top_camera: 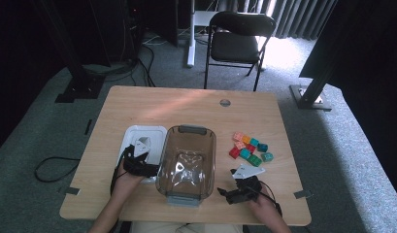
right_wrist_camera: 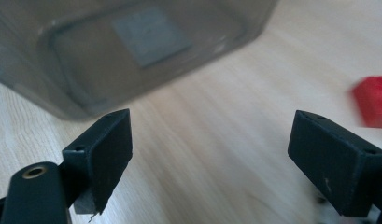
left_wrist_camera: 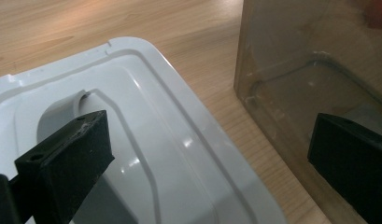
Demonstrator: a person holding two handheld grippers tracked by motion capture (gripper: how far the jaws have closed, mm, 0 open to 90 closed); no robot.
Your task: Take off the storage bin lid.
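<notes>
High view – bin: clear smoky plastic bin (top_camera: 186,162) mid-table, nothing in it, grey handles at near and far ends.
High view – lid: white lid (top_camera: 143,145) flat on the table (top_camera: 186,104), just left of the bin.
High view – blocks: cluster of red, orange, teal and green blocks (top_camera: 250,147) right of the bin, on bare wood, none inside it.
High view – left gripper (top_camera: 138,162): over the lid's near part, beside the bin's left wall.
High view – right gripper (top_camera: 235,193): near the bin's near right corner, blocks well apart beyond it.
Left gripper view: jaws spread wide, holding nothing; one over the lid (left_wrist_camera: 146,154), the other against the bin wall (left_wrist_camera: 314,79).
Right gripper view: jaws spread wide, nothing between them; bin (right_wrist_camera: 128,51) ahead with bare floor, red block (right_wrist_camera: 373,100) at right edge, blurred.
</notes>
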